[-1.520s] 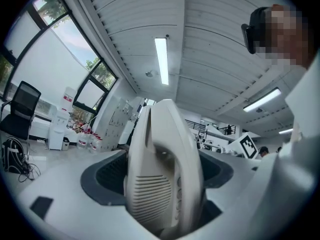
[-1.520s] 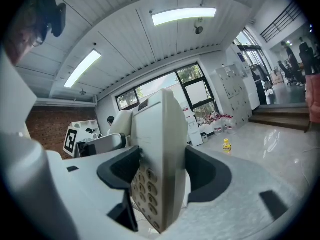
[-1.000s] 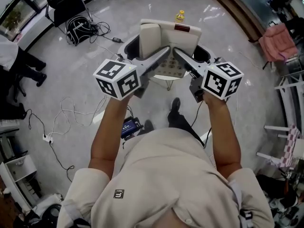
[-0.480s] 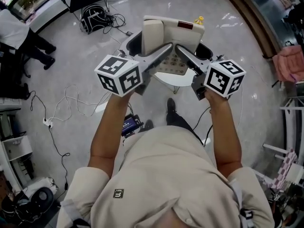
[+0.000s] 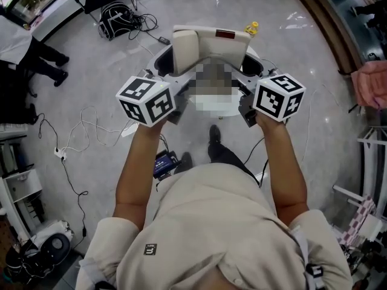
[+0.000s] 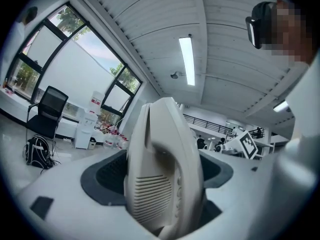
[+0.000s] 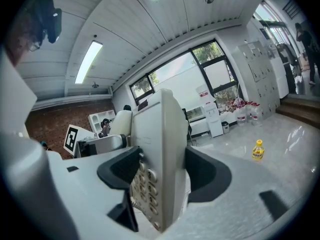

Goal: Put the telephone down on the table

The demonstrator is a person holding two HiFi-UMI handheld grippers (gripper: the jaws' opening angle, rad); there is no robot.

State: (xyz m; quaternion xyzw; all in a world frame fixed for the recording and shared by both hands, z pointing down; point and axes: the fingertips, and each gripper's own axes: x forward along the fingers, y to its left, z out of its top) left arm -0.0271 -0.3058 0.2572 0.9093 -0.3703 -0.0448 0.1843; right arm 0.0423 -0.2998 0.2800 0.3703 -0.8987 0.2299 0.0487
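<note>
A beige desk telephone [image 5: 211, 44] hangs high above the floor, held from both sides. Its handset [image 5: 186, 48] lies on the left half, and a dark display strip sits at the top right. My left gripper [image 5: 171, 65] is shut on the handset side; the left gripper view shows the ribbed handset [image 6: 162, 169] filling the gap between the jaws. My right gripper [image 5: 249, 68] is shut on the other side, and the right gripper view shows the keypad edge [image 7: 150, 184] clamped between the dark pads. A mosaic patch hides the telephone's lower middle in the head view.
A white round top [image 5: 213, 106] shows just under the telephone. A yellow bottle [image 5: 251, 27] stands on the glossy floor beyond. Cables [image 5: 84, 132], a black bag [image 5: 118, 18] and a black chair [image 6: 47, 109] lie to the left. A person [image 5: 27, 47] stands far left.
Both grippers have kept hold of the telephone. The telephone and both marker cubes have shifted slightly to the left in the head view.
</note>
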